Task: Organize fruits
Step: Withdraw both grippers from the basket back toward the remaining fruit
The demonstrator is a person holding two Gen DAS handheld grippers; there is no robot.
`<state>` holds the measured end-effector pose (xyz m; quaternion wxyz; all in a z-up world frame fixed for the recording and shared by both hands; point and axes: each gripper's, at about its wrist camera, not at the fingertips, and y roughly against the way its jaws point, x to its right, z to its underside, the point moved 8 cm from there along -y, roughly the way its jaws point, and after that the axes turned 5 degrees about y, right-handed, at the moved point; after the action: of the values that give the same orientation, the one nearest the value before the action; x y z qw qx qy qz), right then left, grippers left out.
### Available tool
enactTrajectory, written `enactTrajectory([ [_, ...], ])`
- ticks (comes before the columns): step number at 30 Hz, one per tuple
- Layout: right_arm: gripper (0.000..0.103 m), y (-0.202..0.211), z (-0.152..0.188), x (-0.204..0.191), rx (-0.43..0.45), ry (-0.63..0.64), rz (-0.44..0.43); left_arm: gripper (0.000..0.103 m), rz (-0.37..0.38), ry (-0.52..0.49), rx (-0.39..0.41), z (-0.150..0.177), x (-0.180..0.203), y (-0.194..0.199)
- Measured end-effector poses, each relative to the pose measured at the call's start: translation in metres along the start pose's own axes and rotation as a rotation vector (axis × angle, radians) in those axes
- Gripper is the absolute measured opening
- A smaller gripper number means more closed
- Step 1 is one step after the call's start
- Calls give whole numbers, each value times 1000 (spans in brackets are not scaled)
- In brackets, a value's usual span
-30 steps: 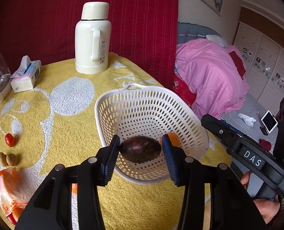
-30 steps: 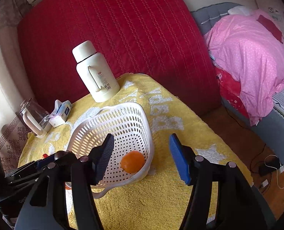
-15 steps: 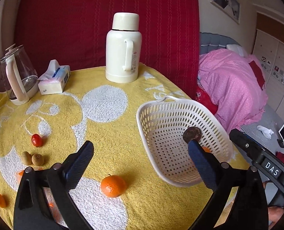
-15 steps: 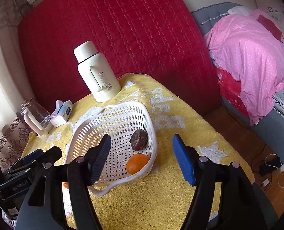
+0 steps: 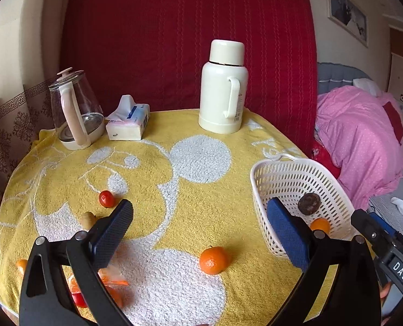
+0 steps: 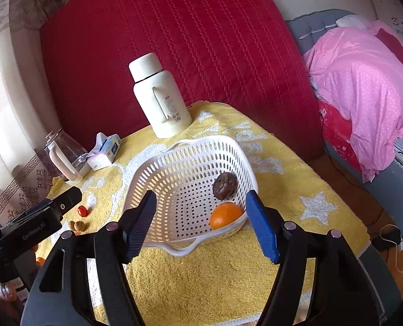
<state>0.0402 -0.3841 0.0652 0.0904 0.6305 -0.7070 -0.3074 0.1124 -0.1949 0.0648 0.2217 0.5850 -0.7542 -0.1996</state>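
A: Yellow terry towel (image 5: pixel 201 212) with white cartoon patches covers the round table; nap looks coarse and looped. Quilted red fabric (image 5: pixel 185 40) hangs behind it, a bed with a pink dotted quilt (image 6: pixel 364 81) sits off to the right.

B: Back edge of the surface?

A: Cream flask (image 5: pixel 223 87) with a handle, smooth plastic, straight ahead of the left gripper (image 5: pixel 201 228). Glass kettle (image 5: pixel 73 111) and a soft tissue pack (image 5: pixel 128 122) further left.

B: Left gripper?

A: Jaws have just swung fully apart, nothing between them. A dimpled orange (image 5: pixel 213 260) lies on the towel just ahead, between the pads. Small red tomato (image 5: pixel 106 198) and a brown nut-like fruit (image 5: pixel 88 219) sit beyond the left finger.

B: Basket?

A: White perforated plastic basket (image 6: pixel 152 174), rounded, directly ahead of the right gripper (image 6: pixel 201 225). Inside: a wrinkled dark round fruit (image 6: pixel 224 186) and a smooth orange one (image 6: pixel 225 214), touching the right wall.

B: Right gripper?

A: Jaws have just widened a little; released, gripping nothing.
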Motion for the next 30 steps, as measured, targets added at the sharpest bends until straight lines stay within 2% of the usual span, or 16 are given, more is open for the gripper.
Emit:
enactTrajectory([
  [10,70,3,27,-58,-55,56,-86,98,-141,102,84,-10,-72,37],
  [15,70,0,44,-94,-96,115,-134,98,-233,82,113,-7,-107,49],
  [20,70,-7,56,-121,-134,149,-163,98,-185,73,193,1,-134,72],
  [25,70,-14,64,-136,-166,160,-178,98,-208,129,159,13,-172,83],
  [30,70,-21,75,-148,-198,174,-185,98,-253,175,104,39,-208,86],
])
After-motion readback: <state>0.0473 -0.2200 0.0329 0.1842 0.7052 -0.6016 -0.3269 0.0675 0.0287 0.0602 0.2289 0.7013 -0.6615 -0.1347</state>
